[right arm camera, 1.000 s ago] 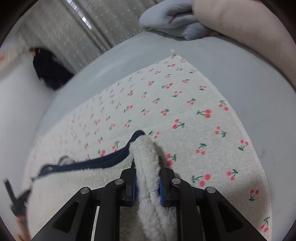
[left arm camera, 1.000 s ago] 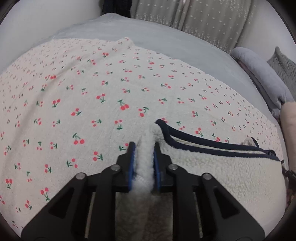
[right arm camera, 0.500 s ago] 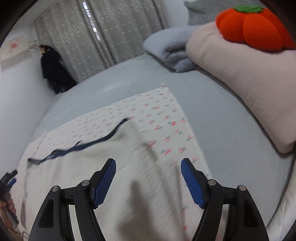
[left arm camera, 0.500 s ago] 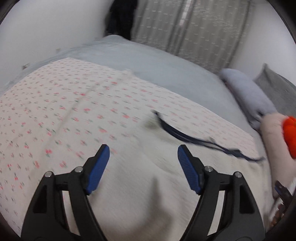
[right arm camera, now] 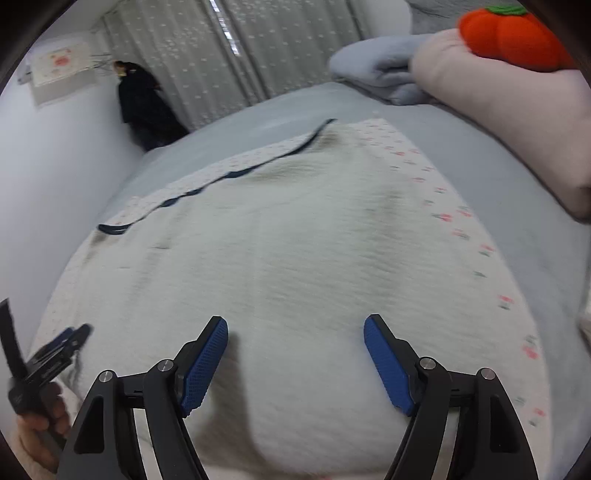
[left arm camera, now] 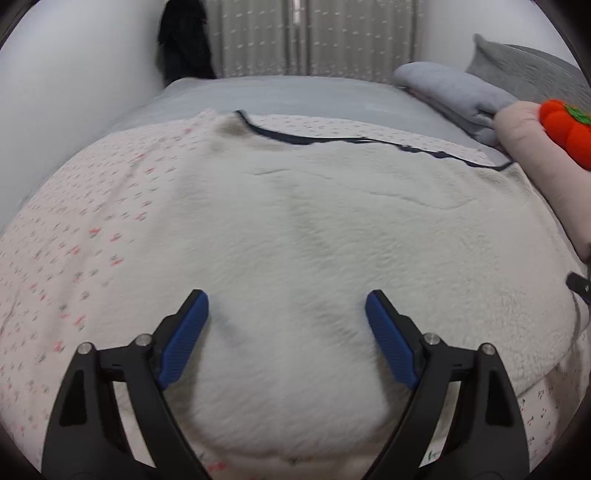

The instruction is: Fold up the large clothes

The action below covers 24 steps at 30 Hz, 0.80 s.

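Left wrist, fingers: left gripper (left arm camera: pixel 286 334) spread wide, holding nothing, above the fleece blanket (left arm camera: pixel 314 240).
Left wrist, blanket: fleece half lies over the cherry-print side (left arm camera: pixel 110 206), navy trim (left arm camera: pixel 354 141) at the far edge, all on the bed (left arm camera: pixel 288 96).
Right wrist, fingers: right gripper (right arm camera: pixel 295 354) also wide apart, empty, above the same fleece.
Step (judged): one fold laid.
Next (judged): pick fresh edges for a second fold.
Containers: none seen.

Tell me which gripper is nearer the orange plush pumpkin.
Right. The right gripper hovers over the fleece half nearest the orange plush pumpkin; the left gripper is farther.
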Each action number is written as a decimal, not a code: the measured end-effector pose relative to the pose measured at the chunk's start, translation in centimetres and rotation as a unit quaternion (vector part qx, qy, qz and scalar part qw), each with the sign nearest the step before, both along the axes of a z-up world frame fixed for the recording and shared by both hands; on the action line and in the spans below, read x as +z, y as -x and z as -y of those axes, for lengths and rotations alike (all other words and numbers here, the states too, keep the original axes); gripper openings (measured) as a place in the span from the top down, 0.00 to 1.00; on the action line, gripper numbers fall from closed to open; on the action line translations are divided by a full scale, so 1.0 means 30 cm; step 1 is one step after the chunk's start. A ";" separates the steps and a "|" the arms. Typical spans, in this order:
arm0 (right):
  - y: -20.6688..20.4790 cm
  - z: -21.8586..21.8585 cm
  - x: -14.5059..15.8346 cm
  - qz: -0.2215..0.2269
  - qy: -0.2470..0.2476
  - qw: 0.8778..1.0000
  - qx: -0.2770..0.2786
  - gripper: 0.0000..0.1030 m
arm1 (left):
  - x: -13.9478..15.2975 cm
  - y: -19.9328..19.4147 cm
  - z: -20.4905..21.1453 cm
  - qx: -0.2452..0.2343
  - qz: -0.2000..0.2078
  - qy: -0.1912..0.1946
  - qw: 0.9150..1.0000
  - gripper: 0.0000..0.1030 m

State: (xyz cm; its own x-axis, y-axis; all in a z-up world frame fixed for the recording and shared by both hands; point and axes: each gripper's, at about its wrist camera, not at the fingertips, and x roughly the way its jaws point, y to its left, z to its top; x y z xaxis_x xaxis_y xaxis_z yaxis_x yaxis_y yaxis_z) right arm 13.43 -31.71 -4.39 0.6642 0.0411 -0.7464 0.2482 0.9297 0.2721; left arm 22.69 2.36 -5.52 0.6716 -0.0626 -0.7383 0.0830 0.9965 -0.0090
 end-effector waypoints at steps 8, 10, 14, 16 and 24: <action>0.057 0.008 0.197 0.003 -0.069 0.997 -0.026 0.22 | 0.119 0.039 -0.215 0.127 -0.108 0.179 0.969 0.12; 0.058 -0.015 0.261 0.021 -0.101 0.994 -0.020 0.17 | 0.121 0.079 -0.227 0.145 -0.117 0.193 0.963 0.09; 0.069 -0.072 0.289 0.051 -0.106 0.993 -0.008 0.11 | 0.073 0.155 -0.271 0.164 -0.091 0.198 0.962 0.04; 0.086 -0.102 0.238 0.054 -0.079 0.995 -0.014 0.10 | 0.036 0.179 -0.294 0.172 -0.082 0.200 0.961 0.04; 0.098 -0.267 0.140 -0.001 0.074 0.997 0.029 0.10 | -0.112 0.161 -0.300 0.157 -0.151 0.258 0.941 0.04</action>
State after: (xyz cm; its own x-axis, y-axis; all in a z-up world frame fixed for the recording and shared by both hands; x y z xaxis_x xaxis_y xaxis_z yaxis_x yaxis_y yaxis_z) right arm 10.48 -23.70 -0.20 0.6627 -0.0320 -0.7482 0.1939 0.9724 0.1302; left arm 17.85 11.37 -8.90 0.4815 -0.2984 -0.8241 -0.2990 0.8279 -0.4745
